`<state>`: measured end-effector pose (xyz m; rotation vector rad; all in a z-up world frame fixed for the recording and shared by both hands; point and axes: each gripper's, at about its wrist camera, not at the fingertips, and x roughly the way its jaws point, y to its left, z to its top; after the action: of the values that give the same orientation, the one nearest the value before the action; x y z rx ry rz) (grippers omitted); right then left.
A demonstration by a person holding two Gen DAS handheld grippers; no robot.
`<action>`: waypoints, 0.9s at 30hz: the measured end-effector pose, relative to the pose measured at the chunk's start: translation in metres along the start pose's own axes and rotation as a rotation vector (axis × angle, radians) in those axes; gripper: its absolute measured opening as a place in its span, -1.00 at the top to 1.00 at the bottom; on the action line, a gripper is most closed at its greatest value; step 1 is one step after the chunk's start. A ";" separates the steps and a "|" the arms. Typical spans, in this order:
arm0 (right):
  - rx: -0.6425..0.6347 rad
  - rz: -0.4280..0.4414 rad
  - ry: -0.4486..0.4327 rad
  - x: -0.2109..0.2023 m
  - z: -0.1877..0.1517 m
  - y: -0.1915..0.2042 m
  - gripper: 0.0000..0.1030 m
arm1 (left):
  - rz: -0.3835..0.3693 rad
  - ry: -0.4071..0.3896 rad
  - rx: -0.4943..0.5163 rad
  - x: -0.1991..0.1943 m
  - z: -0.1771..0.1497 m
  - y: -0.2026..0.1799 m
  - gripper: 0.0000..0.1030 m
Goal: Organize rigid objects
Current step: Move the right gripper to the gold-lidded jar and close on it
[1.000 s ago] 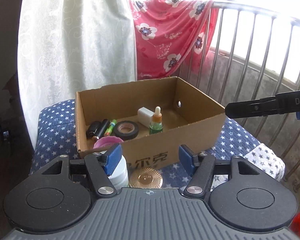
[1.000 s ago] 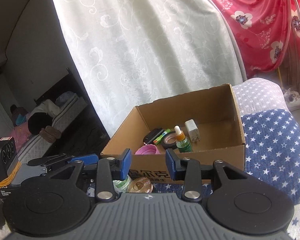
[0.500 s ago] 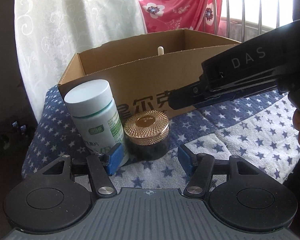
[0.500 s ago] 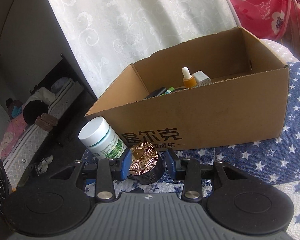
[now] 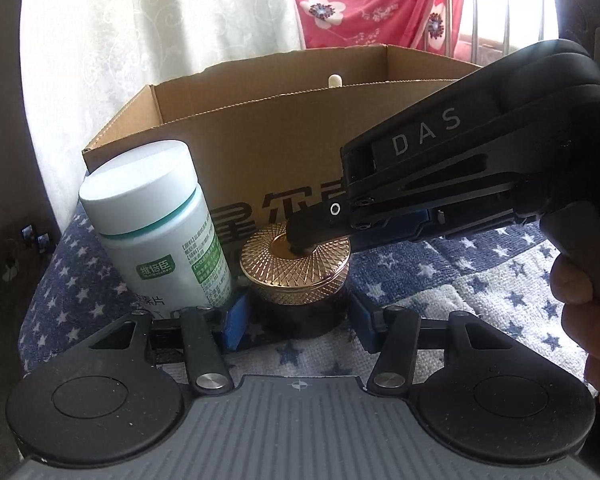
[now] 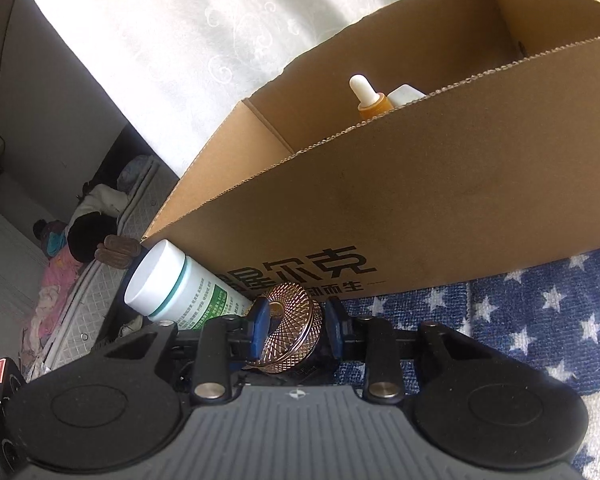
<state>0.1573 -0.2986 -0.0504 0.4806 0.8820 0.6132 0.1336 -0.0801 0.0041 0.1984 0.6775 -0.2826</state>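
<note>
left gripper (image 5: 296,322): nearest the left wrist camera, low over the star cloth, its blue pads either side of the black base of the jar; jaws closing, and a thin gap shows at each pad, so no squeeze on the jar.
right gripper (image 6: 296,326): reaches in from the right in the left wrist view, black body marked "das", held by a hand (image 5: 584,320); its pads flank the gold lid, jaws closing, and whether they press the lid i cannot tell.
jar (image 5: 296,276): upright on the star cloth (image 5: 480,280), gold ribbed lid over a dark body, between both pairs of fingers, just in front of the box.
white bottle (image 5: 156,228): upright just left of the jar, white cap, green label, close to the box front.
cardboard box (image 5: 276,152): open top, dark printed characters on its near wall, standing on the cloth behind jar and bottle.
dropper bottle (image 6: 368,98): inside the box, white tip and amber neck showing over the wall, a white item (image 6: 406,96) beside it.
white curtain (image 5: 160,20): behind the box.
red flowered cloth (image 5: 372,0): farthest, hanging at the back.
</note>
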 end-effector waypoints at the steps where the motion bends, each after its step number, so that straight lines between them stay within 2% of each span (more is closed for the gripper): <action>1: -0.002 -0.007 -0.001 -0.001 -0.001 0.001 0.36 | -0.006 0.001 0.000 -0.001 0.000 0.000 -0.02; 8: 0.037 -0.044 -0.005 -0.020 -0.010 0.001 0.36 | -0.089 0.016 -0.006 -0.016 -0.004 -0.007 -0.01; 17: 0.084 -0.082 -0.036 -0.054 -0.035 -0.001 0.35 | -0.178 0.030 0.034 -0.043 -0.018 -0.027 0.01; 27: 0.146 -0.049 -0.065 -0.057 -0.045 -0.012 0.35 | -0.152 0.033 0.093 -0.040 -0.022 -0.030 -0.02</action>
<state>0.0964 -0.3392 -0.0508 0.6058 0.8776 0.4871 0.0811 -0.0948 0.0099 0.2411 0.7140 -0.4575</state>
